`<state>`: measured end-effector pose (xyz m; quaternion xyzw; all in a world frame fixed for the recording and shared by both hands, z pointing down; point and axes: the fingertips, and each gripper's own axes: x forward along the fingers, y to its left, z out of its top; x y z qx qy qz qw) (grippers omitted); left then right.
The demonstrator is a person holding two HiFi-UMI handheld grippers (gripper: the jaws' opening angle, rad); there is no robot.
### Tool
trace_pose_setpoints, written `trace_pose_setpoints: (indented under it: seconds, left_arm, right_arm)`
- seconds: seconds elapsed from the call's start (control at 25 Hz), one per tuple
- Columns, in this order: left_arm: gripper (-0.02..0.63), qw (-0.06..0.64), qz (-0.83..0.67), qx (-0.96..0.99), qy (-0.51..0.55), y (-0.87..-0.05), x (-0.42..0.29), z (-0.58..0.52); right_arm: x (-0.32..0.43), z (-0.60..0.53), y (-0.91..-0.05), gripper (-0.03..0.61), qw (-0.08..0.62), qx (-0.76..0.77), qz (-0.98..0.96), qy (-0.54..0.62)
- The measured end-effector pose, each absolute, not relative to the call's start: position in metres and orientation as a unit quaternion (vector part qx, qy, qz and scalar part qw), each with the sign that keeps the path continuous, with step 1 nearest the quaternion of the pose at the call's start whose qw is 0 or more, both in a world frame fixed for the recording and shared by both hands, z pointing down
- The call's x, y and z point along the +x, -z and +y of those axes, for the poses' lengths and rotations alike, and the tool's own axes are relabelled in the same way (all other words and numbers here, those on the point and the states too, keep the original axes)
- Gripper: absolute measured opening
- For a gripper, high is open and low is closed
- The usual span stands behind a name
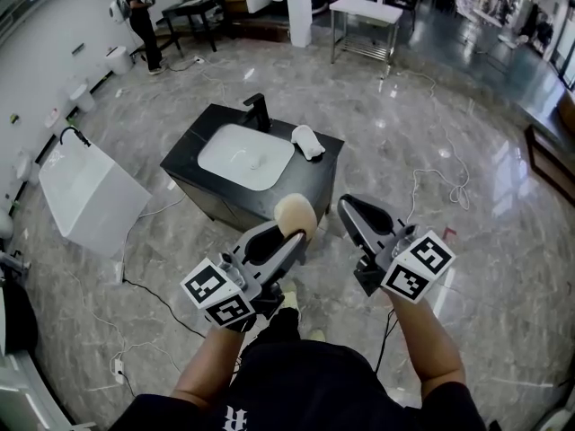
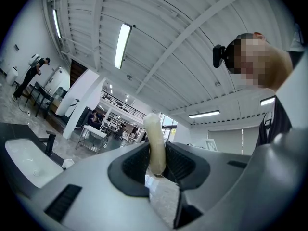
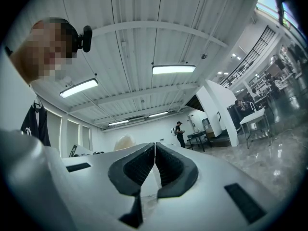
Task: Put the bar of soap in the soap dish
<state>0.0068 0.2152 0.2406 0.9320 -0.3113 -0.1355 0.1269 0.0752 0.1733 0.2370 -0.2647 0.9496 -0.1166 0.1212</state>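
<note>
A cream oval bar of soap (image 1: pixel 296 216) stands on edge between the jaws of my left gripper (image 1: pixel 289 233), which is shut on it; the left gripper view shows the soap (image 2: pixel 154 144) pinched upright between the black pads. My right gripper (image 1: pixel 346 206) is held beside it, shut and empty, its pads (image 3: pixel 167 166) meeting at the tips. Both are raised in front of a black vanity (image 1: pixel 202 179) with a white basin (image 1: pixel 245 155). A white soap dish (image 1: pixel 307 142) rests on the counter at the basin's right, well beyond the grippers.
A black tap (image 1: pixel 260 111) stands behind the basin. A white freestanding sink (image 1: pixel 88 194) is on the left, cables (image 1: pixel 148 290) trail over the marble floor, and a person (image 1: pixel 142 21) stands by a dark table far back. A metal table (image 1: pixel 365 25) stands beyond.
</note>
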Motion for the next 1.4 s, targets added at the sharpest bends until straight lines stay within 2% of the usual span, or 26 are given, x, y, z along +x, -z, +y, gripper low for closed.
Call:
trace_pose_setpoints:
  seconds: [1.12,1.4]
  left_arm:
    - [0.106,0.157,-0.286,0.938,0.117,-0.279,-0.081,-0.041]
    - [0.107,0.189,-0.286,0.932,0.117,-0.305,-0.088,-0.082]
  right_arm:
    - [0.004,-0.068,-0.253,0.009,0.105,-0.335,0.927,0.133]
    - [-0.006,-0.097,-0.260,0.009,0.095,-0.342,0.925,0.137]
